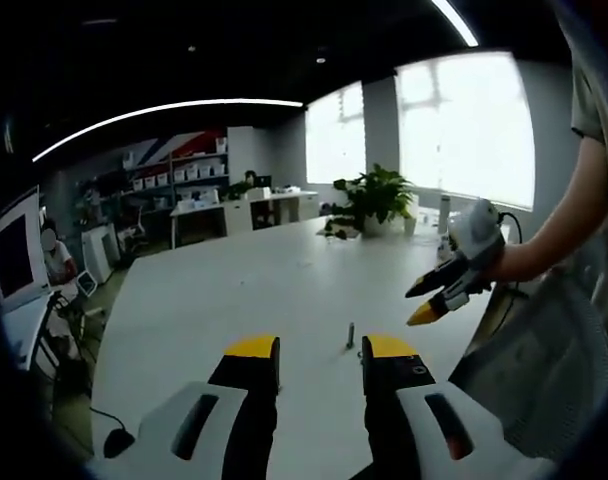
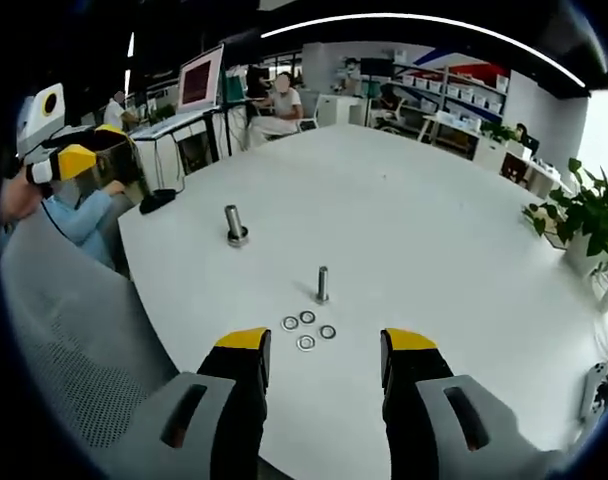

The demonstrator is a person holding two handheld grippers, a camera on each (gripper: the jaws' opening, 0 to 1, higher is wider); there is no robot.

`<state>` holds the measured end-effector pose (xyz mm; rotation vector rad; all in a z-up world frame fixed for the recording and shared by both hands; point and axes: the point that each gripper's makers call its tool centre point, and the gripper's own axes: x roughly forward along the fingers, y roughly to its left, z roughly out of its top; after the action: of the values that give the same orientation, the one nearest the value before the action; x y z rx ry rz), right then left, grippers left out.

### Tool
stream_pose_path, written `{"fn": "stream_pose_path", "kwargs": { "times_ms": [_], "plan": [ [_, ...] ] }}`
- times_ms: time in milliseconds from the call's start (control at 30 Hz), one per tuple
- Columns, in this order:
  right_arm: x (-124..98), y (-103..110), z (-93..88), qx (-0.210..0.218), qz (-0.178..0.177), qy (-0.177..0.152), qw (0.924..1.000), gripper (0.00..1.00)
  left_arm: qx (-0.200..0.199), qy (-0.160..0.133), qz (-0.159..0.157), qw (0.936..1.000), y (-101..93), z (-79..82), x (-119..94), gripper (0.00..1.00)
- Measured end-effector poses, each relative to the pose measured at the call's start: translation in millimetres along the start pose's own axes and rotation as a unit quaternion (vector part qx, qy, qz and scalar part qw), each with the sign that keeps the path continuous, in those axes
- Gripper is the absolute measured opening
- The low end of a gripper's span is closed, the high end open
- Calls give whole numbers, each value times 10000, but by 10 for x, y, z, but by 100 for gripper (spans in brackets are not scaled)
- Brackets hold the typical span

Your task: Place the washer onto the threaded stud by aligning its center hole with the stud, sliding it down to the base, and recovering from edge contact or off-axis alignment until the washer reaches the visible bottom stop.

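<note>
Four washers (image 2: 308, 331) lie just near of the threaded stud (image 2: 323, 284), so the right gripper (image 2: 325, 345) hovers wide over them, the left gripper (image 1: 319, 352) equally wide and empty.

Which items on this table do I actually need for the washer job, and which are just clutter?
Needed:
- four small silver metal washers lying loose
- thin upright threaded metal stud beside them
- open right gripper

Clutter:
- thicker grey metal post with collar
- green potted plant
- black cable at table edge
</note>
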<state>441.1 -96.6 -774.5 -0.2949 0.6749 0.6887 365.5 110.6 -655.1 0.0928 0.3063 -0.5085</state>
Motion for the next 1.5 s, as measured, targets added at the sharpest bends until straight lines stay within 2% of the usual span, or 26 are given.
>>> {"fn": "stream_pose_path", "kwargs": {
  "times_ms": [300,533,967,1500],
  "plan": [
    [108,-70,-143,69,-12,226,9997,47,-96,-33,62,9999,47,4,-10,31],
    [193,-104,-236,208,-20,346,9992,47,5,21,37,10000,22,-16,-4,31],
    [302,-121,-241,238,-31,414,9989,44,0,12,36,10000,28,-17,-8,30],
    [502,49,-352,43,348,726,9967,35,-33,87,123,9999,65,-47,-6,30]
  ]
}}
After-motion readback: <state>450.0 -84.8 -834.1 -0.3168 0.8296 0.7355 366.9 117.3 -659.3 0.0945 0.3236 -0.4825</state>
